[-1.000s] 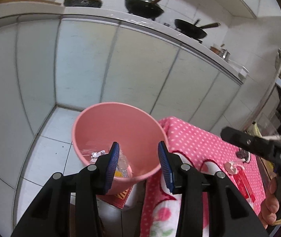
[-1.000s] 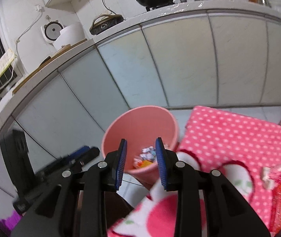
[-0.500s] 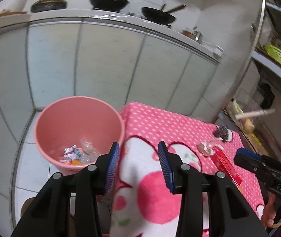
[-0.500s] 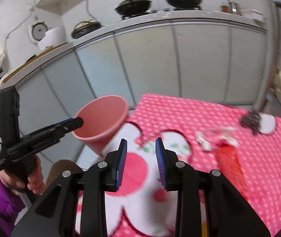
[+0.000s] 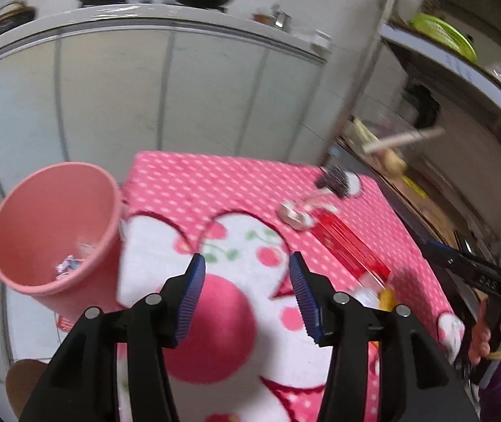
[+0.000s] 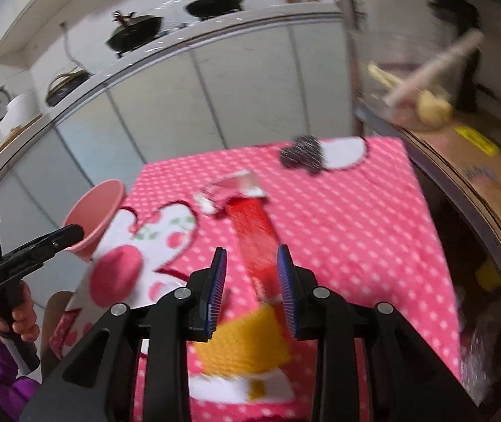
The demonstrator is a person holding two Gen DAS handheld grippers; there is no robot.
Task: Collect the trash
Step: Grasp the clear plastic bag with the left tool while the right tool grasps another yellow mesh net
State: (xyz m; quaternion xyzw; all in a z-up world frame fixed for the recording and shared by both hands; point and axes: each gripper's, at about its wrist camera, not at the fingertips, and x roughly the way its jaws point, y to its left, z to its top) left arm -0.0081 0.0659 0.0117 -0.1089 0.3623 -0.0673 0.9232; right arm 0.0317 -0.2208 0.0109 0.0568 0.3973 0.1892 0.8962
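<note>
Left wrist | one pink bin [image 5: 53, 232] | one red wrapper [image 5: 348, 246] | left claw [image 5: 246, 292], right claw [image 6: 252, 292] both empty, left's gap just widened

Two fisheye views from cameras on hand-held tongs, both angled down over a pink dotted cloth [image 5: 215, 183].
The left looks from the bucket [image 5: 50, 232] side, the right from the other side; both show the bucket, cloth, red wrapper [image 6: 255, 235] and cabinets [image 5: 109, 88].

Even indoor light, no hard shadows; motion blur smears both views, fisheye bending and dark vignetting at the corners.
</note>
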